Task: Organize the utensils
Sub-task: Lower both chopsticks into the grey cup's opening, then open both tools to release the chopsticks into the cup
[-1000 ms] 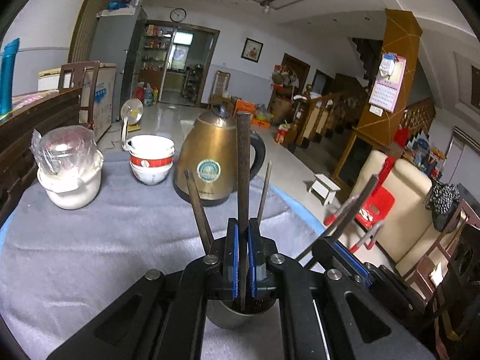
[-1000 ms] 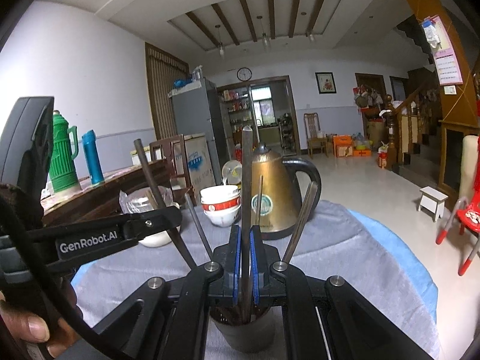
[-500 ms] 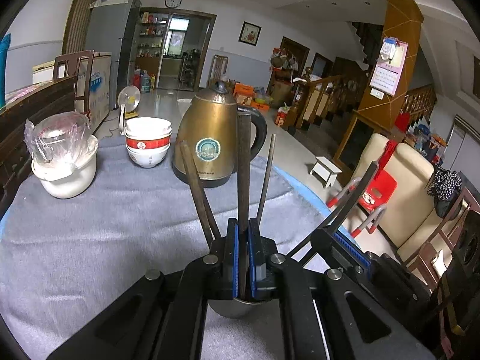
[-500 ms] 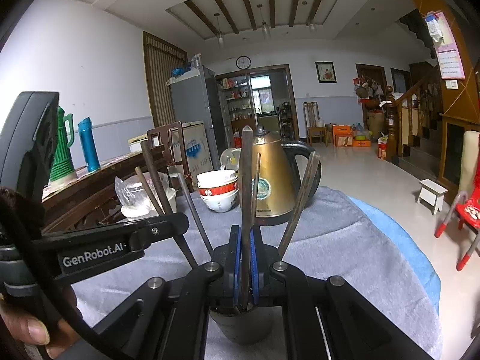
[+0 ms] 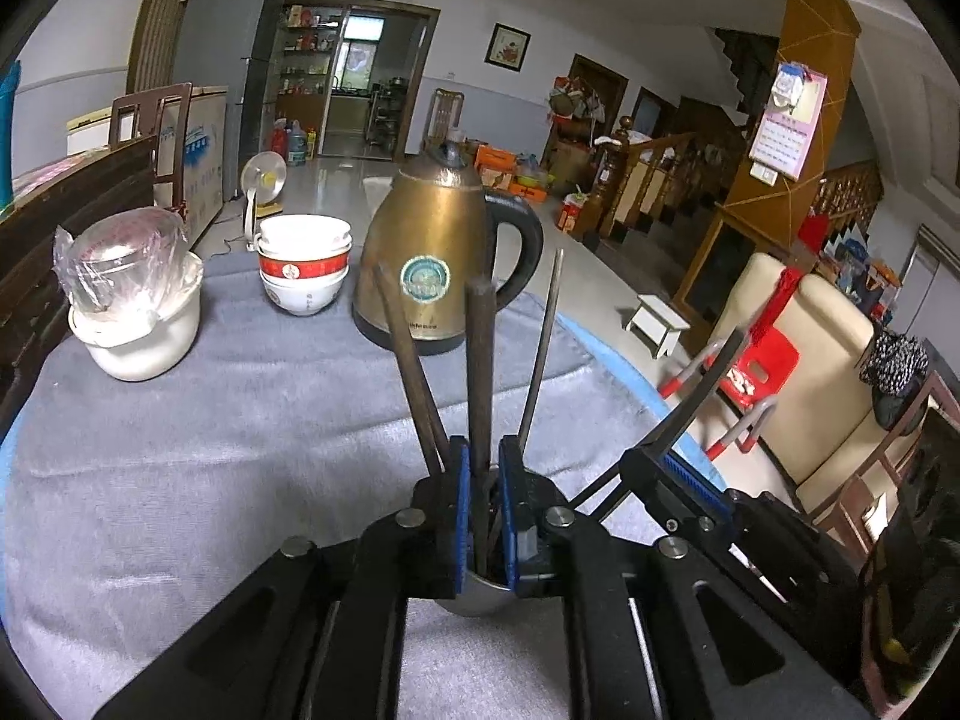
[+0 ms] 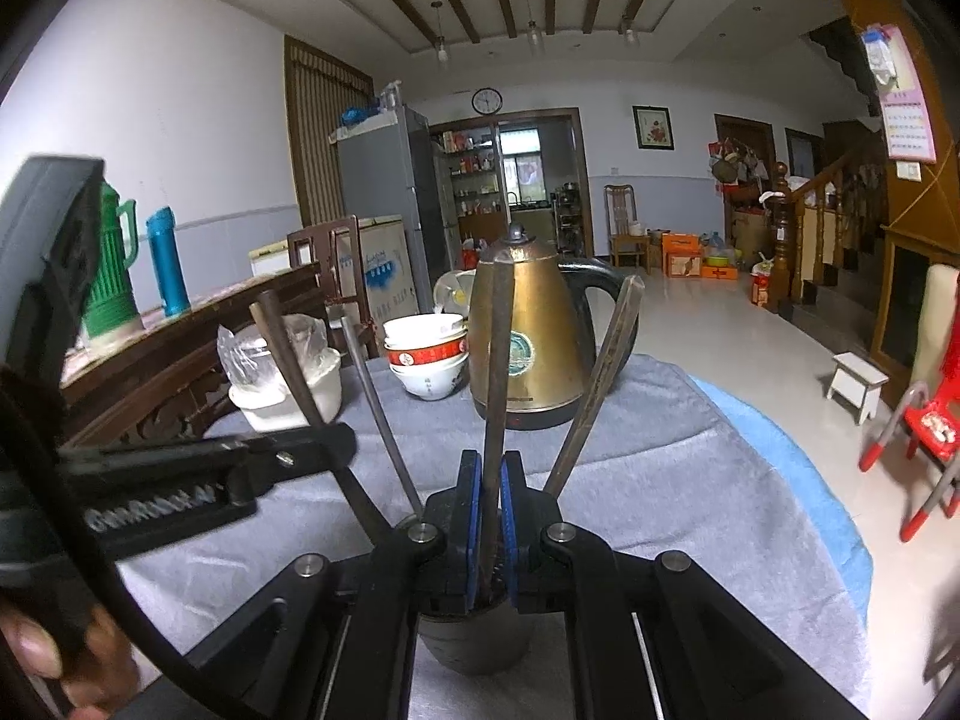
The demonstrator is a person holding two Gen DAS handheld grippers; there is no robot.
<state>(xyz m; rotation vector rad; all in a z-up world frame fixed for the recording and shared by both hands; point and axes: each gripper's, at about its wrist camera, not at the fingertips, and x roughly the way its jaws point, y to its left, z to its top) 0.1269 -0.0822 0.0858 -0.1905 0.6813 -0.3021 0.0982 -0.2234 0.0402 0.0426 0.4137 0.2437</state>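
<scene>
We hold the left gripper (image 5: 482,510) over a steel cup (image 5: 480,594) on the grey tablecloth (image 5: 240,420). Its jaws are opening: the blue pads stand clear of the dark chopstick (image 5: 480,372) upright between them in the cup.

Our right gripper (image 6: 487,525) is clenched on another chopstick (image 6: 497,372), whose lower end is inside the cup (image 6: 474,645). More chopsticks lean in the cup.

The left gripper's side (image 6: 150,501) reads "GenRobot.AI", blurred. The brass kettle (image 5: 429,258) carries a round teal label; its lettering is unreadable.
</scene>
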